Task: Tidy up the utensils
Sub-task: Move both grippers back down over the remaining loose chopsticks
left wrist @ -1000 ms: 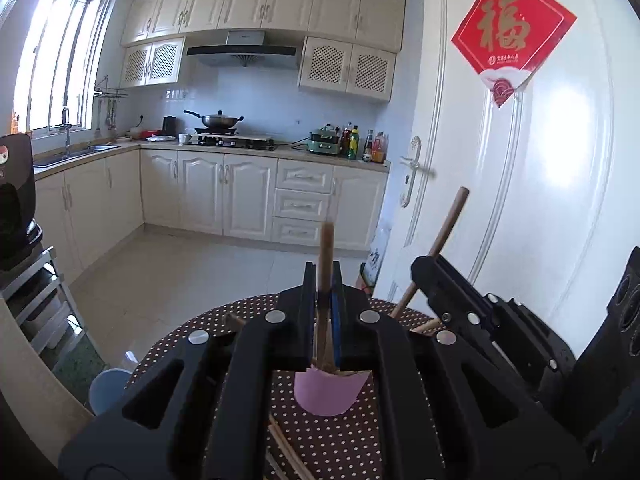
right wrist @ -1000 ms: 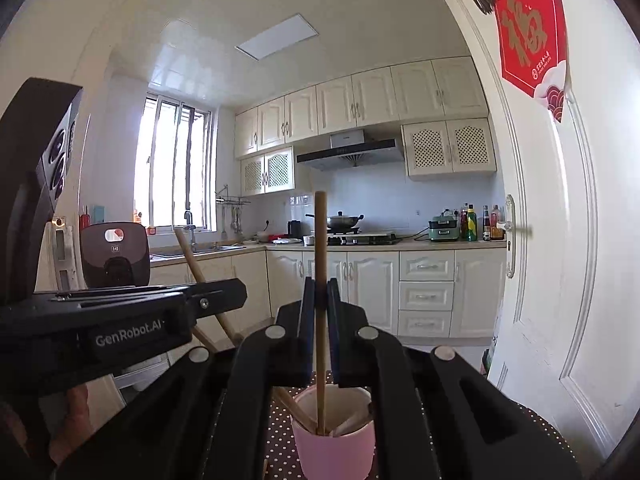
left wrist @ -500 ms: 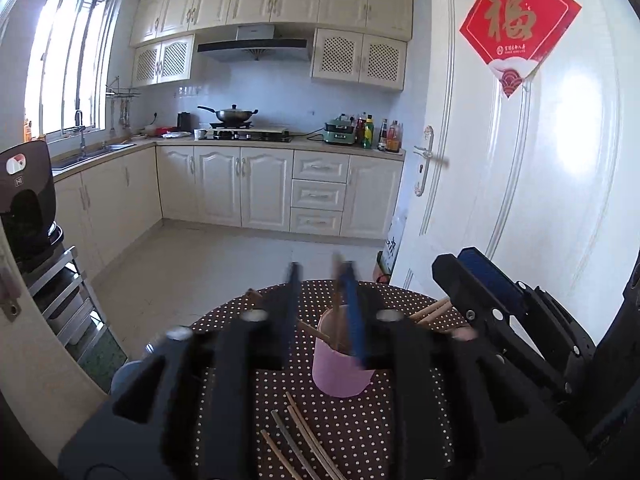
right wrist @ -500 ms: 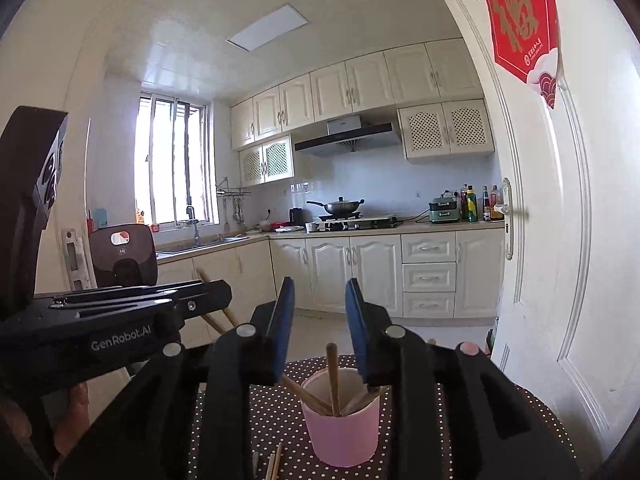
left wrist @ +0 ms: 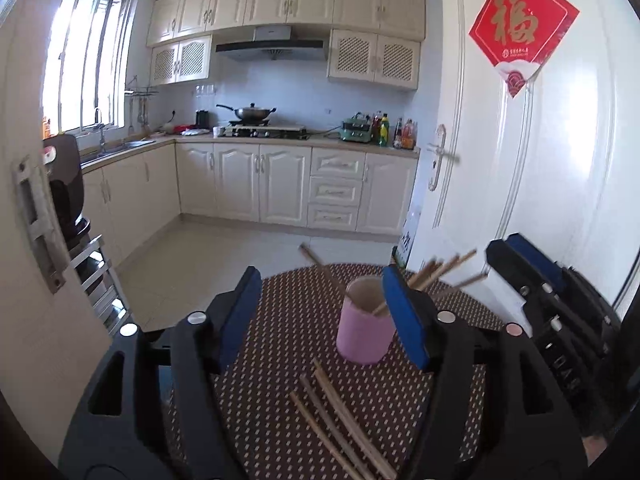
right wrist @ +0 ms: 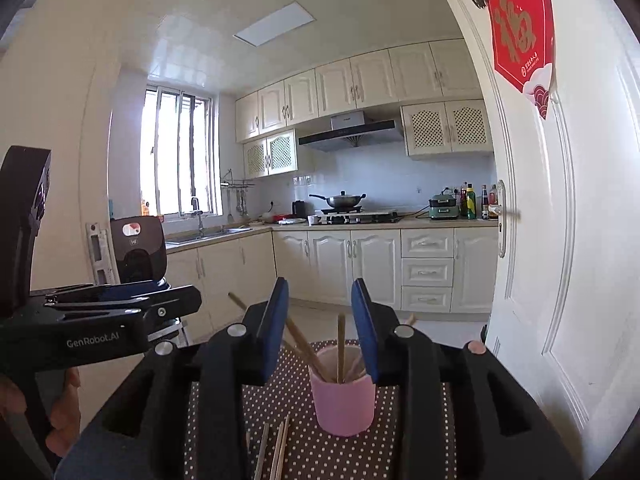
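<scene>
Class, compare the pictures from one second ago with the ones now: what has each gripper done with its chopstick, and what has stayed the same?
Both grippers let go: the left gripper and right gripper each clamped an upright chopstick and have just been opening; nothing is between the jaws now. The chopsticks dropped into the pink cup, and both grippers drew back from it. Unchanged: the cup on the dotted table and the loose chopsticks lying there.

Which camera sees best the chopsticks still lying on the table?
The left wrist view: the loose chopsticks lie in plain sight before the pink cup. The right wrist view shows only their tips at its bottom edge.
</scene>
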### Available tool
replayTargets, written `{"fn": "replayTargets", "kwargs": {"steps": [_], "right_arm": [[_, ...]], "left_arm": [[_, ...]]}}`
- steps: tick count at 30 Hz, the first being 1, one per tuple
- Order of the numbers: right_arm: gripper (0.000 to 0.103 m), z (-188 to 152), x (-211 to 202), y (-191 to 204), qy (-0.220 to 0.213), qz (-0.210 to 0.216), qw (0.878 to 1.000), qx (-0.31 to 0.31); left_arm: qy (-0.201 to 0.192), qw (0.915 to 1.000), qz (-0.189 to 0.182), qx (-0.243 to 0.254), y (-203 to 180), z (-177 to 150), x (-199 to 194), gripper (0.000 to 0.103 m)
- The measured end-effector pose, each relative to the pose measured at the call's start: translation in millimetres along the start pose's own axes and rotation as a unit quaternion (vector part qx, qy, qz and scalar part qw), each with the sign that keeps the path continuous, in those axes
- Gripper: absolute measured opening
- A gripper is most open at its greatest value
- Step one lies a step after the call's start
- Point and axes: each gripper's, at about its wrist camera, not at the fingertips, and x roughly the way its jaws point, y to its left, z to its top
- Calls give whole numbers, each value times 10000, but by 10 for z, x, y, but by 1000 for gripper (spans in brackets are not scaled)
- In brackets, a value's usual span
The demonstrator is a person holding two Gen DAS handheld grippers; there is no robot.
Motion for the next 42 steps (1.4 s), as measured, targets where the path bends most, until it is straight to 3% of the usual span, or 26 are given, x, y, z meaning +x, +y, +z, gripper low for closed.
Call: {"fn": "replayTargets", "kwargs": {"steps": [3, 10, 16, 23, 27, 31, 36, 42], "right_arm": [[32, -109, -48, 13, 220, 58, 9997, -14], [33, -429, -61, 86, 831, 182, 9964, -65], [33, -729, 103, 120, 1621, 270, 9863, -116], [35, -1038, 383, 86, 2488, 302, 9680, 81], [35, -1157, 514, 44, 2827, 297, 9585, 210], [36, -1191, 603, -29, 3036, 322, 9517, 339], [36, -1270, 684, -77, 3247, 397, 9435, 532], [36, -1340, 809, -77, 3489, 497, 9336, 648]], "left_arm": [[217, 9997, 73, 20, 39, -121, -11, 65], [1205, 9927, -37, 22, 58, -532, 157, 65], [2190, 9752, -248, -219, 97, -881, 468, 65], [2897, 9543, -310, -670, 184, -1206, 848, 65], [3120, 9465, -217, -793, 225, -1346, 1034, 64], [3254, 9417, -196, -837, 234, -1421, 1149, 56], [3222, 9437, -113, -739, 224, -1400, 1223, 50], [3196, 9461, 138, -501, 222, -1357, 1406, 30]]}}
